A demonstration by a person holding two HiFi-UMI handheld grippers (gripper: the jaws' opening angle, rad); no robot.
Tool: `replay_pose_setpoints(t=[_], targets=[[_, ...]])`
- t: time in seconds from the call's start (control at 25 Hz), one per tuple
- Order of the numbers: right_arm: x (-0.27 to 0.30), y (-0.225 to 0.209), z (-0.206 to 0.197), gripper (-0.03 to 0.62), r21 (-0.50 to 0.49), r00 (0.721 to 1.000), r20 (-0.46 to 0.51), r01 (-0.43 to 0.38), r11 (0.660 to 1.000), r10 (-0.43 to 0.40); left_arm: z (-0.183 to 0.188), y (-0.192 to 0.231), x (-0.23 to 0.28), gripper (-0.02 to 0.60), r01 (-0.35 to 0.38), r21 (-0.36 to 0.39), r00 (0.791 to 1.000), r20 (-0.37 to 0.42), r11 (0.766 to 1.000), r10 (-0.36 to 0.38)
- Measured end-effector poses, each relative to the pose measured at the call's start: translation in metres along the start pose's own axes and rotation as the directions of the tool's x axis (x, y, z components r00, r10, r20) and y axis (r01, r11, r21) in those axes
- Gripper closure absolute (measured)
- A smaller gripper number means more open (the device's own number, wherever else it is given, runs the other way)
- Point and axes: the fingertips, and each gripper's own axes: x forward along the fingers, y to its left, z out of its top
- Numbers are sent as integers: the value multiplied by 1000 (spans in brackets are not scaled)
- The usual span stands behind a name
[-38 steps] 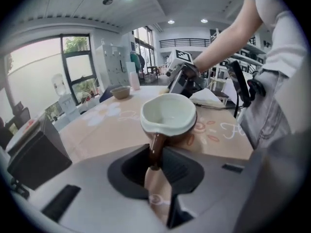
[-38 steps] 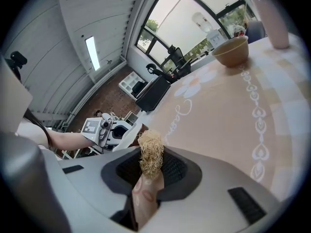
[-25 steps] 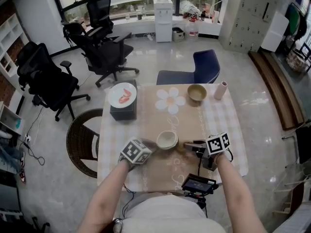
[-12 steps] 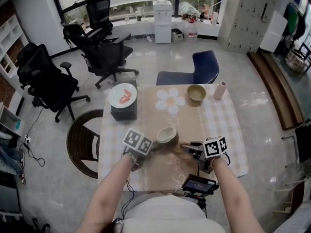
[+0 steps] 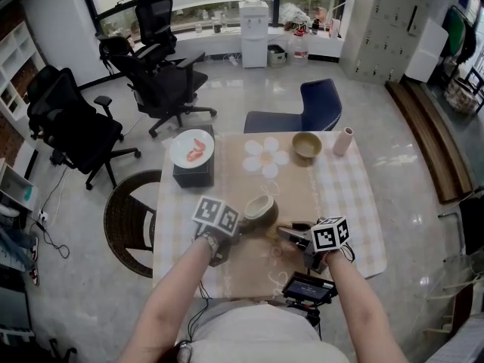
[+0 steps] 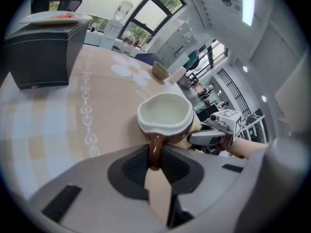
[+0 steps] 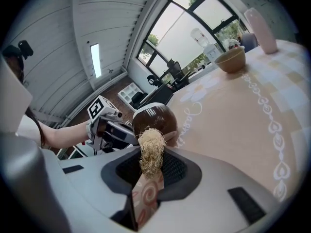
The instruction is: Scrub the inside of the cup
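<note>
Right now my left gripper [image 6: 154, 160] is pinched shut on the brown handle [image 6: 155, 149] of the cup [image 6: 164, 113], which puts the grip outside the bowl and leaves the whole mouth free for scrubbing. In the head view the cup [image 5: 259, 209] is near the middle of the bench [image 5: 355, 203], tipped over. I can't quite tell whether its base is touching the cloth or is just clear of it. My left gripper [image 5: 242, 225] comes in from about 8 o'clock of the cup and my right gripper [image 5: 287, 231] from about 4 o'clock.

My right gripper [image 7: 151, 166] is clamped on a tuft of straw-coloured fibre scrubber [image 7: 150, 152], with the bristly end standing proud of the jaws so that it can reach inside.

The cup is glossy dark brown outside and pale cream inside, and the inside looks clean from here. From the right gripper view I only face its rounded brown outside [image 7: 154, 120], so I judge the scrubber hasn't entered the mouth yet.
</note>
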Motion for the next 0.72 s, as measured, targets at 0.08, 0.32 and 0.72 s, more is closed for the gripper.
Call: replay_pose_setpoints(t=[0.08, 0.32, 0.72], targets=[[3, 5, -3, 507, -34, 1000, -18, -5, 999, 4, 0, -1, 0, 522, 2, -20, 1000, 2, 1000, -2], [11, 12, -10, 507, -68, 998, -54, -24, 997, 20, -1, -3, 1, 522, 10, -72, 1000, 17, 997, -9], [31, 43, -20, 505, -228, 980, -180, -122, 966, 81, -3, -4, 2, 522, -25, 12, 1000, 2, 1000, 25]])
